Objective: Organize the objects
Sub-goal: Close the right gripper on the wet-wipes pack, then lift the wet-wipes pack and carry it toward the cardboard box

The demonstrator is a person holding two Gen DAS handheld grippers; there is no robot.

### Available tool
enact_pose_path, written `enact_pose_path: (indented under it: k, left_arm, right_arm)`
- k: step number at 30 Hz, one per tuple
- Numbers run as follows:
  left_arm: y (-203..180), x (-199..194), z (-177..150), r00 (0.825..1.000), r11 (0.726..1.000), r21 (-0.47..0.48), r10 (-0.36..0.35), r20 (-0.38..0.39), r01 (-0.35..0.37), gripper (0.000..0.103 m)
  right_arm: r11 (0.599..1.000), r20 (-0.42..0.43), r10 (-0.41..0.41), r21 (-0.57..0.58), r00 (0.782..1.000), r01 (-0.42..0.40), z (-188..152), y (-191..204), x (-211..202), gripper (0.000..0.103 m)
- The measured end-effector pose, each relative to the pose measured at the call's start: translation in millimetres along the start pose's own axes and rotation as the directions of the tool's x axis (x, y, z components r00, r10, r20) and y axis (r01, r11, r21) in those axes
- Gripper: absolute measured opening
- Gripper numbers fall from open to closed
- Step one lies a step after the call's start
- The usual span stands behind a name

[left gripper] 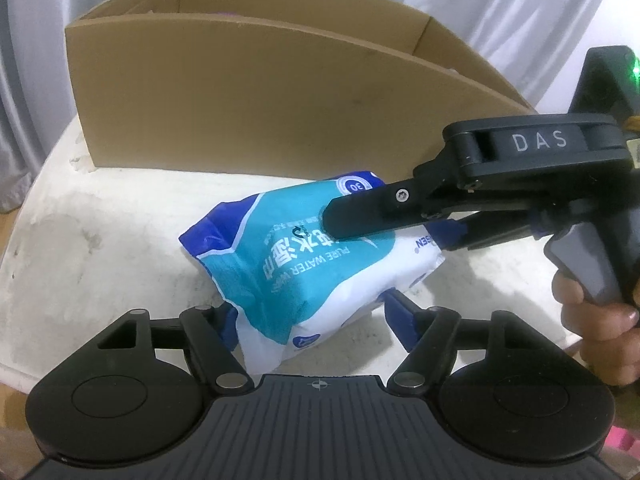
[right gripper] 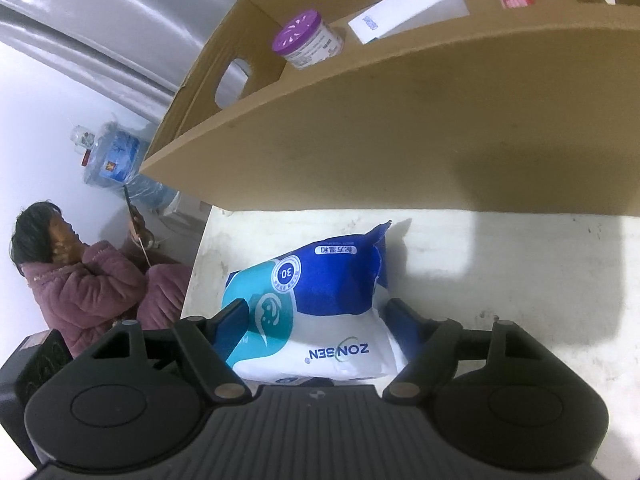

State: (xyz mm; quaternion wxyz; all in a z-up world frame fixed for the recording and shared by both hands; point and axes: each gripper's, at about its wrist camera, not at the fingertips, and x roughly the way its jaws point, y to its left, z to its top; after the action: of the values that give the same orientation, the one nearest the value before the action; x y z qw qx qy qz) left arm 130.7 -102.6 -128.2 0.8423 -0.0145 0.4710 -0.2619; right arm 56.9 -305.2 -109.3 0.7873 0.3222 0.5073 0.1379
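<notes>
Cardboard box (left gripper: 256, 92) stands on my white table (left gripper: 80, 240). Wipes pack (left gripper: 304, 264), marked "ZONSEN", "PURE WATER" and "30", lies just before it. My left gripper (left gripper: 308, 314) and right gripper (right gripper: 316, 320) each straddle it half-open; whether either grips it, I cannot tell.

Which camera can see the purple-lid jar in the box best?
The right wrist view. It looks down into the cardboard box, so the purple-lidded jar shows whole. In the left wrist view the box's front wall hides it; only a purple sliver peeks over.
</notes>
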Motion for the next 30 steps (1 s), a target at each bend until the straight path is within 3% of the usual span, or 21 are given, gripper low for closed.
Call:
enact_pose_path:
  k: [30]
  left_arm:
    - [-3,-1,13,0.999,0.999,0.027,0.047,-0.011,-0.046,0.072]
  right_arm:
    - [1.000,0.022,-0.008,-0.024,1.000,0.008,-1,5,-1,0.080]
